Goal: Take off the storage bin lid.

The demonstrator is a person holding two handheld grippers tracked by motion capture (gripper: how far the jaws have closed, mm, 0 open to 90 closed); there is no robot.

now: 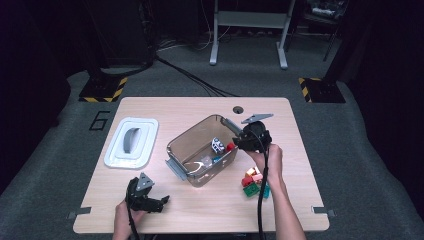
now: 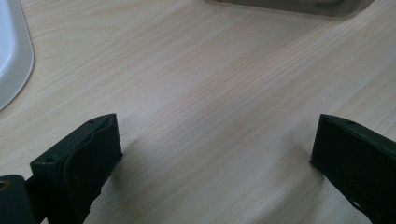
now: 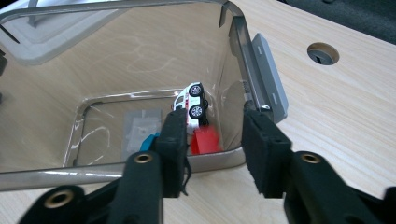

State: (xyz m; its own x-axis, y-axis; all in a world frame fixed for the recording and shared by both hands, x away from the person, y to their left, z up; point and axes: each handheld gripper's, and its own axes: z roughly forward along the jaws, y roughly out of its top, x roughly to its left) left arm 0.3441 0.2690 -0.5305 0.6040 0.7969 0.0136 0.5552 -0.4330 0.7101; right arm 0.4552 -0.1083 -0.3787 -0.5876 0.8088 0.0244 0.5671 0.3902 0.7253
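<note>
Over bin [image 3: 254, 51] rim: right tongs [image 3: 212, 140] part-open, empty (red block [image 3: 204, 140] below); left tongs [image 2: 215, 154] wide, empty.

red block [image 3: 205, 140], white toy car [image 3: 190, 103], perhaps blue piece [image 3: 148, 141], smoky bin [image 1: 186, 141].

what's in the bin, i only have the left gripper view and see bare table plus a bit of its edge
Observer: A white toy car lies on its side inside the clear bin, beside a red block.
Operator: is the right gripper holding anything
Observer: No, the right gripper hangs over the bin's rim with nothing between its parted jaws.
Operator: any more pieces left outside
Observer: Yes, a small pile of coloured blocks sits on the table beside the bin.
</note>
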